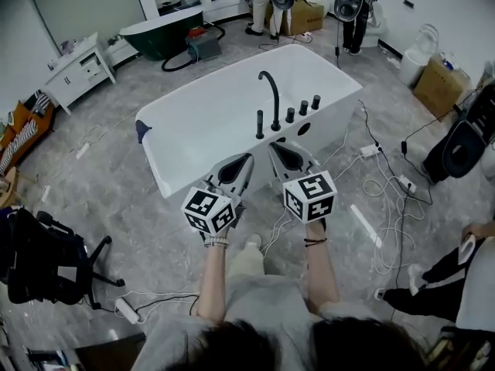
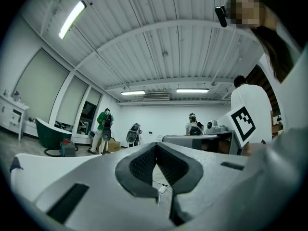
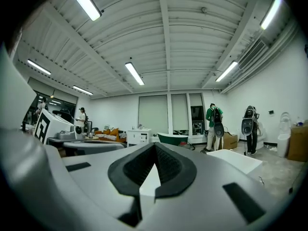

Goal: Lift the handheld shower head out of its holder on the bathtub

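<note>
Left gripper is pressed together at the tips, and I see nothing pinched in it. Its pads are dark and bumpy, with little ridges, and its shell is smooth and pale grey. Right gripper is pressed together too, and it holds nothing. Both point level toward 12 o'clock, side by side. Each has a white cube with black squares at its back.

At 12 o'clock from the tips I see the shower head. It is a thin black stick that stands upright in its holder, on the bathtub rim nearest me. It is near the grippers, but they do not touch it.

At 1 o'clock from it stands a tall black tap, bent over like a hook. After that come three short round black knobs in a row.

I see that the bathtub is white, smooth and shiny. It is a long box shape with soft round corners.

Under it, the floor is grey with cloudy marks, like stone. Thin white cables curl over it at 3 o'clock. A black chair with wheels stands at 8 o'clock. Far off at 11 o'clock is a dark green tub with curved sides.
</note>
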`<move>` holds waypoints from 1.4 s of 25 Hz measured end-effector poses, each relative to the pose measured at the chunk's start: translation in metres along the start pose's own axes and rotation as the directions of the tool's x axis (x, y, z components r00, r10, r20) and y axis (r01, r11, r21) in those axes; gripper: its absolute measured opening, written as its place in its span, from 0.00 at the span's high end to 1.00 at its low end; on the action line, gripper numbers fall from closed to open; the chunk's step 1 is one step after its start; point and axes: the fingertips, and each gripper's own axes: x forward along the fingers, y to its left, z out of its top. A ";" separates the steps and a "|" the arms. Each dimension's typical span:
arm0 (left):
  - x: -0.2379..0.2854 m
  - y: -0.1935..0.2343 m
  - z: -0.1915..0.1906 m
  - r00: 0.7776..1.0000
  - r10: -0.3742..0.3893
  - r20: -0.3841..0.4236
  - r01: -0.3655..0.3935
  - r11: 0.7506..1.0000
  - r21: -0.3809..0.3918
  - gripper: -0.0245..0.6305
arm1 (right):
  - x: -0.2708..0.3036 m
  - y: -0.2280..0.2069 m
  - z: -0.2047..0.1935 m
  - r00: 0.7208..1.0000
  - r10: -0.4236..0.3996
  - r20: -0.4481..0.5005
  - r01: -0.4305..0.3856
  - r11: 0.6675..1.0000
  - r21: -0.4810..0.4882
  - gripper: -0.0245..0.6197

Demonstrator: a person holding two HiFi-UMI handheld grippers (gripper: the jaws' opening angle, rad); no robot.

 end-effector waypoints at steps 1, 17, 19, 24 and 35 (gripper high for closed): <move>0.004 0.004 -0.002 1.000 -0.002 -0.004 0.002 1.000 -0.003 0.96 | 0.005 -0.003 -0.001 1.000 0.001 -0.003 -0.001 1.000 0.002 0.96; 0.089 0.074 -0.027 0.994 -0.084 -0.066 0.080 0.995 -0.058 0.96 | 0.081 -0.066 -0.028 0.994 -0.061 -0.087 0.058 0.998 -0.039 0.96; 0.101 0.082 -0.029 0.992 -0.104 -0.077 0.100 0.993 -0.059 0.96 | 0.090 -0.078 -0.029 0.993 -0.082 -0.089 0.080 0.996 -0.027 0.96; 0.130 0.101 -0.037 0.985 -0.145 -0.096 0.139 0.988 -0.073 0.96 | 0.110 -0.106 -0.031 0.988 -0.124 -0.092 0.123 0.992 -0.013 0.96; 0.177 0.154 -0.062 0.969 -0.204 -0.142 0.190 0.976 -0.108 0.96 | 0.164 -0.147 -0.051 0.977 -0.161 -0.142 0.165 0.986 0.014 0.96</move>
